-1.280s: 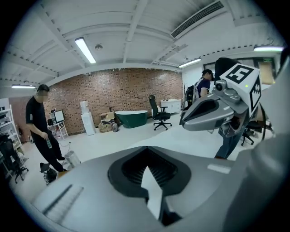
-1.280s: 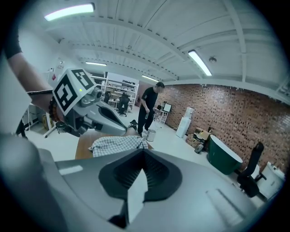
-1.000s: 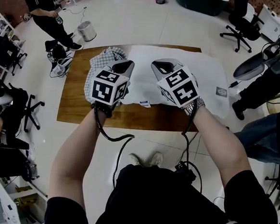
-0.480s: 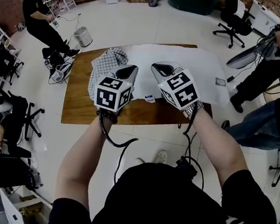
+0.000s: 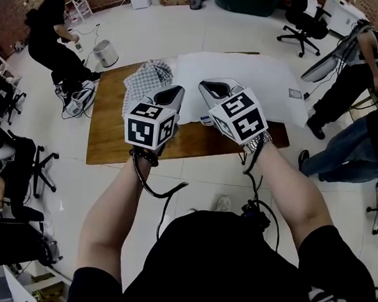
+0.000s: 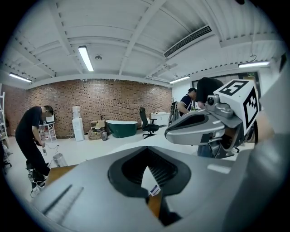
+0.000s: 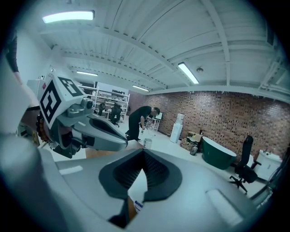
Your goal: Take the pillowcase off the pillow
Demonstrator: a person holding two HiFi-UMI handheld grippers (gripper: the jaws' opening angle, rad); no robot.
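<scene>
Closed left claw (image 5: 172, 92), right claw (image 5: 212, 88) over pillow (image 5: 251, 70)

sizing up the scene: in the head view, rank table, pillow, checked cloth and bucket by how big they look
1. table
2. pillow
3. checked cloth
4. bucket, which looks smallest, but it stands farther off on the floor, so that is unsure
</scene>
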